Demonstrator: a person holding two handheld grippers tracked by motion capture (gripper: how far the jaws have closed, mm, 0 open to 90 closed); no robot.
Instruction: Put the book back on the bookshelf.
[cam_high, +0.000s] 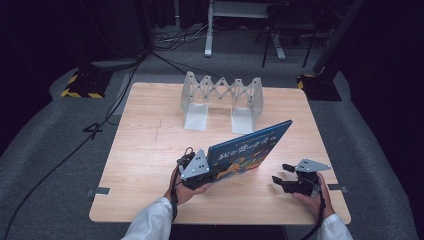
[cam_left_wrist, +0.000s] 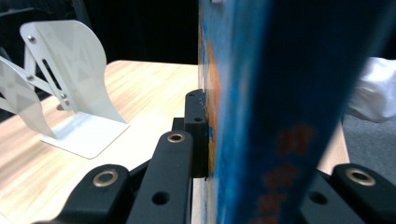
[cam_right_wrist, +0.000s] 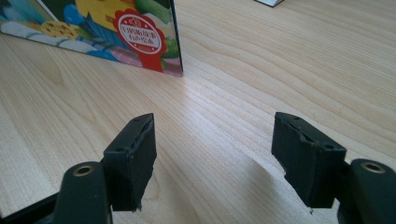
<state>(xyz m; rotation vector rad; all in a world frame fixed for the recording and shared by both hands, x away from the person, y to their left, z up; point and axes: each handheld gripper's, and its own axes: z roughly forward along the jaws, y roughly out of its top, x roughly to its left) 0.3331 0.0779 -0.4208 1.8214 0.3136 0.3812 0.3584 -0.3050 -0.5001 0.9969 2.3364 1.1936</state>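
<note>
Two grippers work over the light wooden tabletop (cam_high: 150, 150). The left gripper (cam_high: 207, 172) has its jaws clamped on the lower left end of a blue picture book (cam_high: 250, 150), which stands on its long edge, tilted, near the tabletop's front middle; in the left gripper view the book's (cam_left_wrist: 261, 116) blue spine runs up between the black jaws. The right gripper (cam_high: 284, 176) sits just right of the book, apart from it, jaws parted wide with nothing between them. An expandable white metal book rack (cam_high: 222, 100) stands at the far edge, well apart.
</note>
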